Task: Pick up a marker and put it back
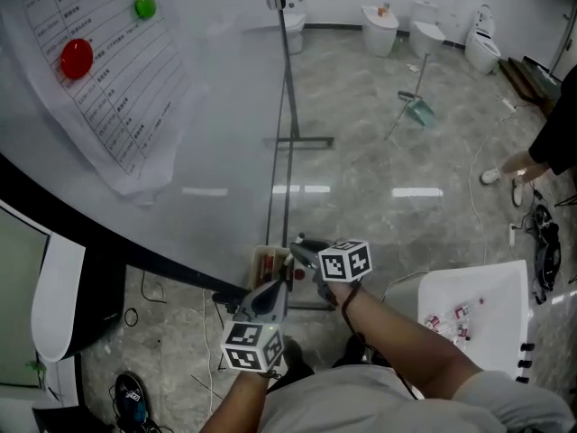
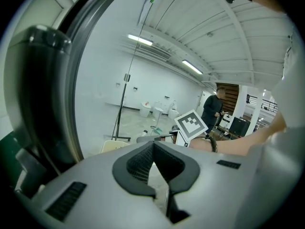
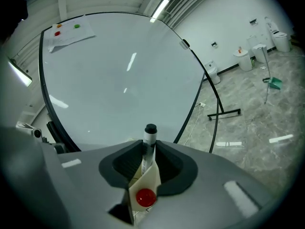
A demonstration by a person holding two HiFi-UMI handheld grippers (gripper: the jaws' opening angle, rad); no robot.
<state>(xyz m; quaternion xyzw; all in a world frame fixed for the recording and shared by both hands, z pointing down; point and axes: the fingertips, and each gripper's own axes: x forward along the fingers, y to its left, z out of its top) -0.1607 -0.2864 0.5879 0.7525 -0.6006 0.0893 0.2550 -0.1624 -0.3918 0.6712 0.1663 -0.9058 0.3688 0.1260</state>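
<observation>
A marker with a black cap (image 3: 150, 135) stands upright in a cream holder (image 3: 148, 180) that carries a red magnet (image 3: 145, 197) on its face. My right gripper (image 3: 148, 146) is open around the marker, with a pad on each side and slim gaps between pad and barrel. In the head view this gripper (image 1: 299, 251) points at the holder (image 1: 262, 262) below the whiteboard's lower edge. My left gripper (image 1: 270, 290) hovers just beneath it. In the left gripper view its jaws (image 2: 153, 145) meet at the tips, holding nothing.
The whiteboard (image 1: 216, 97) fills the left, with a printed sheet (image 1: 104, 79) pinned by a red magnet (image 1: 77, 58) and a green one (image 1: 144, 6). Its metal stand (image 1: 288, 106) rises behind. A white table (image 1: 487, 287) holds small items at right. A person (image 1: 557, 124) stands at far right.
</observation>
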